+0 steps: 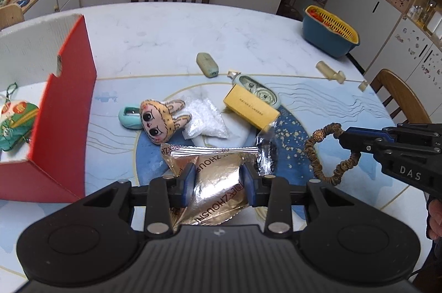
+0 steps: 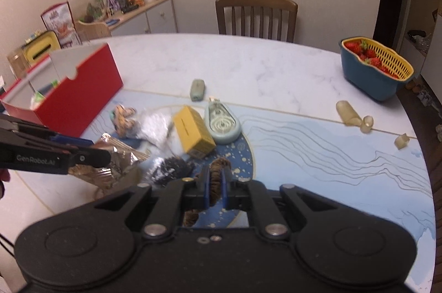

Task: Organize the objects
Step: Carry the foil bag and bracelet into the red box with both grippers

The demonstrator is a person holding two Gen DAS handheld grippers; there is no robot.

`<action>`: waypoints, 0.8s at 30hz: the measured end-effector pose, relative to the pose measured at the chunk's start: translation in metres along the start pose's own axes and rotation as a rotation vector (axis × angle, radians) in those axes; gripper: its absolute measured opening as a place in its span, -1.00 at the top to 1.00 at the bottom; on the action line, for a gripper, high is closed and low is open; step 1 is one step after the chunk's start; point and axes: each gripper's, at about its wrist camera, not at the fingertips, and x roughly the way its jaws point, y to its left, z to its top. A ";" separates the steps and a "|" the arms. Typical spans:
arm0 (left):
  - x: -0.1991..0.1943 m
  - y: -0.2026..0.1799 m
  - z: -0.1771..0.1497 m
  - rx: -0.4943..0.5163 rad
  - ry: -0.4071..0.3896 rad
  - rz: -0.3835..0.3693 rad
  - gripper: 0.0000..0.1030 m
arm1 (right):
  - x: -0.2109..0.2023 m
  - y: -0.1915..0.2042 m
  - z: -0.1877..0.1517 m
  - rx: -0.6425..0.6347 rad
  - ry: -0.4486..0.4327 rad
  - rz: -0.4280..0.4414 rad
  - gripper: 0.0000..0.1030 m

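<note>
Gripping a foil packet [image 1: 218,182], our left gripper [image 1: 218,177] has its pads clamped on it. Our right gripper [image 2: 215,179] pinches a brown hair tie [image 2: 216,174] above the table [image 2: 276,72].

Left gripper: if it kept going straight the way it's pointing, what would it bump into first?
Probably the bag of white beads, just past the foil pouch the left gripper is shut on. The bunny toy lies slightly left of that line. Depth is hard to judge.

The box [image 1: 63,110] stands left of the doll [image 1: 161,117], the strawberry basket [image 1: 330,34] far right behind it.
</note>
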 end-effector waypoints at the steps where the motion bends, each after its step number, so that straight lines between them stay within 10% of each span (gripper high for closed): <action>1: -0.003 0.000 0.001 0.000 -0.004 -0.001 0.32 | -0.004 0.002 0.002 0.004 -0.007 0.004 0.86; 24: -0.091 0.087 0.054 0.006 -0.156 0.035 0.32 | -0.005 0.112 0.090 -0.041 -0.158 0.127 0.86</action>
